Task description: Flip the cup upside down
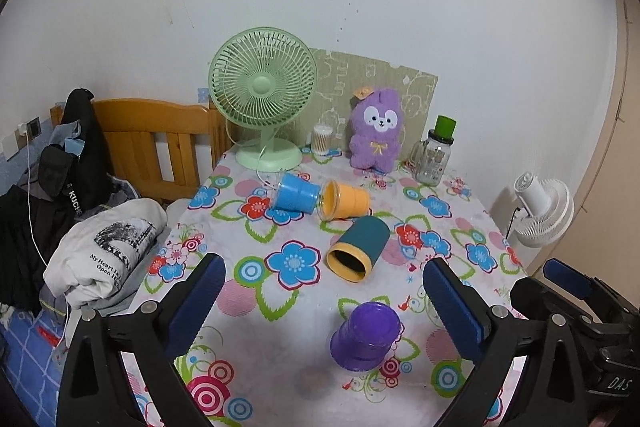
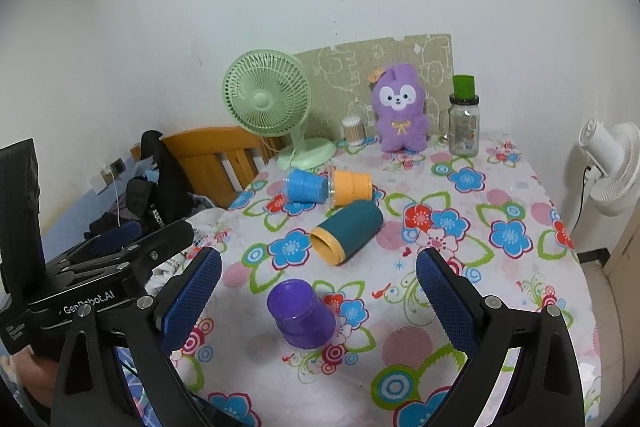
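Soft, even indoor light, faint shadows, sharp centre focus; strong fisheye bending with black vignette at the corners.

both the left gripper (image 1: 324, 301) and right gripper (image 2: 318, 287) hover side by side, jaws spread wide, holding nothing.

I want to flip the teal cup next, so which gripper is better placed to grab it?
Probably the left: the teal cup lies on its side, straight ahead between its open fingers. From the right gripper the cup sits more off-centre, beyond the purple cup.
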